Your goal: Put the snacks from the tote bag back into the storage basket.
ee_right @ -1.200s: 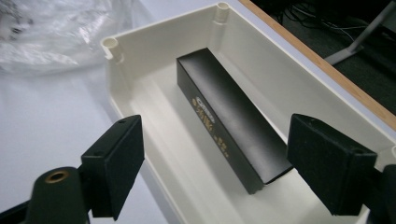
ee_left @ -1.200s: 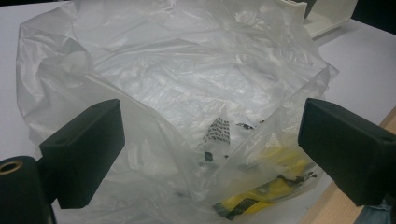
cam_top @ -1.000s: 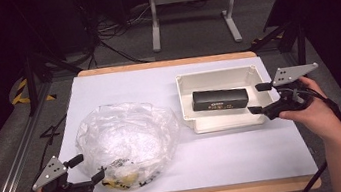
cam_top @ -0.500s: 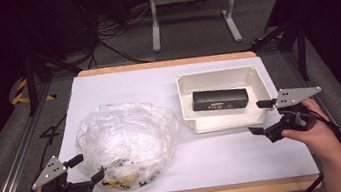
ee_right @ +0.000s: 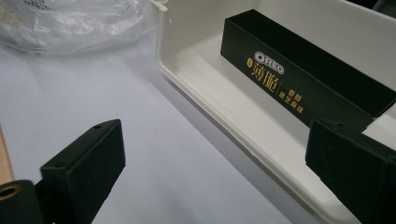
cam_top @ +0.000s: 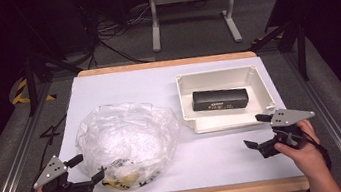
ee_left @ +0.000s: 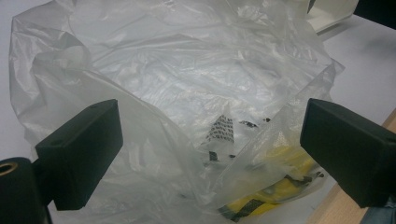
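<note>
Dark floor, cables and a metal stand lay beyond the far edge of the white surface (cam_top: 122, 90), whose wooden lip ran along the near edge. We held our left tool (cam_top: 85, 169) at the near left corner, jaws spread and empty, aimed at the crumpled clear plastic bag (cam_top: 126, 137); its loose mouth sat just beside the jaws, likely so a fold could be pinched there. A yellow printed packet (ee_left: 275, 186) showed through the film at the bag's near end, close to the near edge. Our right tool (cam_top: 259, 131) hovered near the near right corner, jaws apart and holding nothing, just short of the near wall of the white tray (cam_top: 227, 121). The black Oreo box (ee_right: 299, 79) lay inside that tray, toward its far wall. Bare surface lay between bag and tray, and along the far edge, giving room to drag either.
</note>
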{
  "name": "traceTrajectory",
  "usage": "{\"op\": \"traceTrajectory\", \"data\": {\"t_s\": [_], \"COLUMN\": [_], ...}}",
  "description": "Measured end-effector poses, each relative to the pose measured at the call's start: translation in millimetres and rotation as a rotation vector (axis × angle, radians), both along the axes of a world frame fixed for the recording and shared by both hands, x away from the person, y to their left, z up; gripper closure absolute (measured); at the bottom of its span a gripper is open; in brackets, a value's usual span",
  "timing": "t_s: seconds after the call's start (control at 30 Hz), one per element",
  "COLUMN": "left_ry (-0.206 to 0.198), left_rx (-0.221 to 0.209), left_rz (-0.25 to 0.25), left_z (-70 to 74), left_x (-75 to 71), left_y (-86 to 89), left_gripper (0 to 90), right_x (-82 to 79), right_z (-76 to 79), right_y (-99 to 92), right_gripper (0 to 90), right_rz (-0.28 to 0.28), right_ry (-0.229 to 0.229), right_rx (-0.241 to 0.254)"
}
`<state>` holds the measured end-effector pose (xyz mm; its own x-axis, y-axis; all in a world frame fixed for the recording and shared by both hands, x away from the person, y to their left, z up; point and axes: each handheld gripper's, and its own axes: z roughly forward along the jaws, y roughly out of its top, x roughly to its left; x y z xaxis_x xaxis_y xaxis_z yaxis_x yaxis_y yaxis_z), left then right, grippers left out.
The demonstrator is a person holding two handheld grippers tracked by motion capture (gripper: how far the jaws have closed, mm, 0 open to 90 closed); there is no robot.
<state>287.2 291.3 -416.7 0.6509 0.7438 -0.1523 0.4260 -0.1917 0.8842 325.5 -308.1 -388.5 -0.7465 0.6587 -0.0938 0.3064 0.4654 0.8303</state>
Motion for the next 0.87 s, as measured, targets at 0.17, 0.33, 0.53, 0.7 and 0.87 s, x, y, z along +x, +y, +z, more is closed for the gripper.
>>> {"op": "traceTrajectory", "data": {"t_s": [0.17, 0.33, 0.53, 0.7, 0.87], "left_ry": [0.001, 0.013, 0.026, 0.037, 0.006], "left_rx": [0.005, -0.015, -0.060, -0.104, -0.129], "left_rz": [-0.006, -0.011, 0.000, 0.003, -0.024], "left_z": [-1.0, -3.3, -6.3, -10.1, -11.2], "left_x": [0.7, 2.3, 5.3, 8.5, 7.5], "left_y": [0.4, -1.2, 3.0, 8.2, 11.5], "left_gripper": [6.6, 6.2, 5.1, 3.7, 2.7], "right_x": [1.6, 1.1, -0.6, 0.7, 0.1], "right_z": [-19.6, -34.3, -43.3, -46.0, -45.1], "right_y": [0.0, -4.2, -3.8, -4.9, -3.3], "right_gripper": [5.6, 5.6, 5.2, 4.5, 4.5], "right_rz": [-0.060, -0.139, -0.174, -0.173, -0.175], "right_ry": [-0.008, 0.005, 0.013, 0.031, 0.024], "right_rx": [0.008, 0.093, 0.050, 0.070, 0.050]}}
